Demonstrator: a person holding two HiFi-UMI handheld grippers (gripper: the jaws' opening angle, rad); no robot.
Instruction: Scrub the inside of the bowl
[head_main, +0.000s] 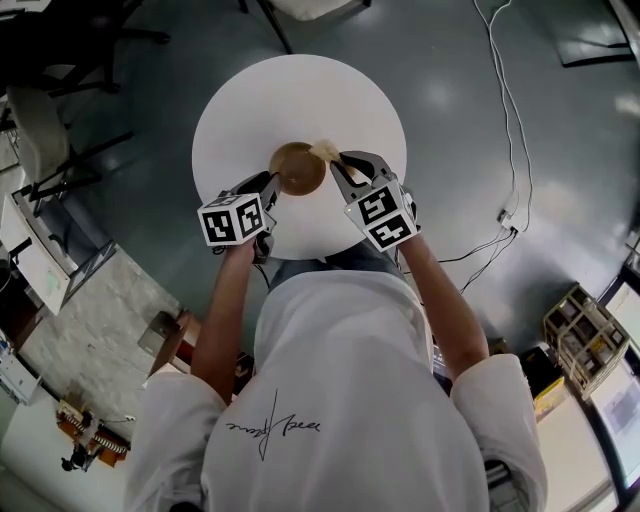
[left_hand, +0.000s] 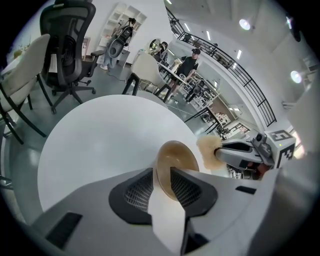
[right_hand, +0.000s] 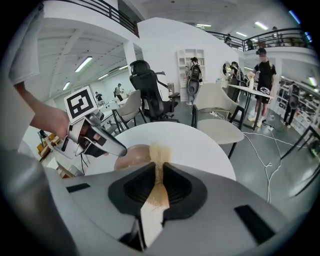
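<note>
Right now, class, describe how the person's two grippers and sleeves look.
The left gripper and right gripper are grey with black ribbed pads. Each carries a white cube with black square markers. The person wears a white short-sleeved T-shirt.

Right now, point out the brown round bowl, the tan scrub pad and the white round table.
brown bowl (head_main: 297, 170), head view, inner hollow.
tan scrub pad (left_hand: 208, 149), left gripper view, middle.
white table (head_main: 300, 95), head view, bare top.

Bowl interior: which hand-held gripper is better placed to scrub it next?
Right. The right hand-held gripper holds the tan scrub pad beside the bowl; the left hand-held gripper is clamped on its rim, steadying it.
</note>
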